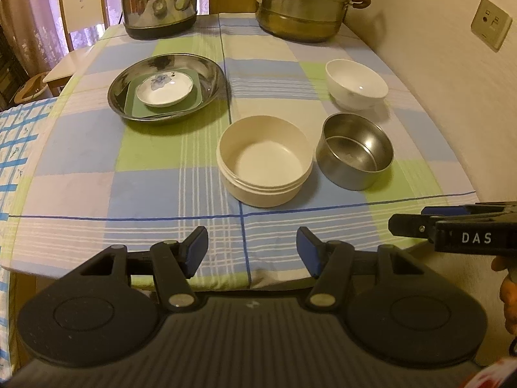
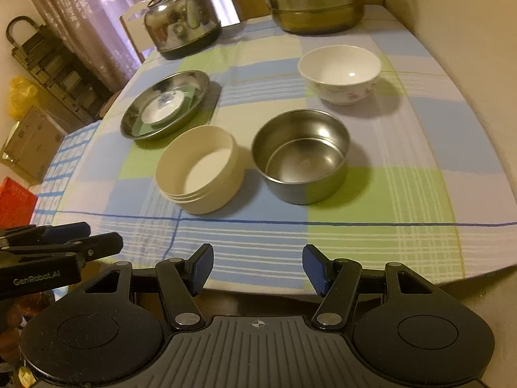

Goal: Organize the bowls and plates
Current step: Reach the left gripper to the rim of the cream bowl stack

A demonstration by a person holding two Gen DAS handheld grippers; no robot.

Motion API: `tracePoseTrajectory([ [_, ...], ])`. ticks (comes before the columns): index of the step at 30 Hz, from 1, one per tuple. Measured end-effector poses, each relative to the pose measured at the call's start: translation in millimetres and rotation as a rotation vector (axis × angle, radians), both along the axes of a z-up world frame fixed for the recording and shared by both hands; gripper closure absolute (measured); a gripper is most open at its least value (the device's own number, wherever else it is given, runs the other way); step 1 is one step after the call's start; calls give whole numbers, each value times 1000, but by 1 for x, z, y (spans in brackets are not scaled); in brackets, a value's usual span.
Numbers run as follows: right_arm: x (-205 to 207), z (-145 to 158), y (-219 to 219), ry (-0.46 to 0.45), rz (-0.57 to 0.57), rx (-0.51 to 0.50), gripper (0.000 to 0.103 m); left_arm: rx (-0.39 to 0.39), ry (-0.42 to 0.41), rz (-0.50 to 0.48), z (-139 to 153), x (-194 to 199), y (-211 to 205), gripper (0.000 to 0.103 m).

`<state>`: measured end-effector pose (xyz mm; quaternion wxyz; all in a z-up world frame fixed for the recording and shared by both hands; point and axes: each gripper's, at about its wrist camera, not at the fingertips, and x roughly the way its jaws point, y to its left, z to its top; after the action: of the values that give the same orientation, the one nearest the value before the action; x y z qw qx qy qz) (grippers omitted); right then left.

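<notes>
i see a ribbed cream plastic bowl (image 1: 265, 160) mid-worktop; just right of it a brushed steel bowl (image 1: 354, 151), behind that a glossy white porcelain bowl (image 1: 356, 84). far left of the cream bowl, a round steel plate (image 1: 166, 88) carries a square green plate (image 1: 194, 95) and a floral saucer (image 1: 164, 88). a kettle (image 1: 160, 0) and a steamer pot (image 1: 305, 3) stand behind. my left gripper (image 1: 252, 252) and right gripper (image 2: 257, 270) hover with fingers half open, empty.

near cloth strip (image 2: 258, 242): free | behind: cream bowl (image 2: 200, 168), steel bowl (image 2: 300, 155) block
</notes>
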<state>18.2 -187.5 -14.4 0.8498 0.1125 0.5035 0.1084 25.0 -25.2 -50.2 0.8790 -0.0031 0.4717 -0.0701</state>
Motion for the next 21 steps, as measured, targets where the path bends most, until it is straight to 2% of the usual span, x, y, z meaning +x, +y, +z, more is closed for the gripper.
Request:
tracePoseTrajectory([
  [13, 17, -6, 5, 5, -56, 6, 42, 0, 35, -33, -10, 36, 13, 45],
  [21, 42, -15, 21, 34, -109, 56, 42, -25, 62, -112, -22, 76, 27, 45],
])
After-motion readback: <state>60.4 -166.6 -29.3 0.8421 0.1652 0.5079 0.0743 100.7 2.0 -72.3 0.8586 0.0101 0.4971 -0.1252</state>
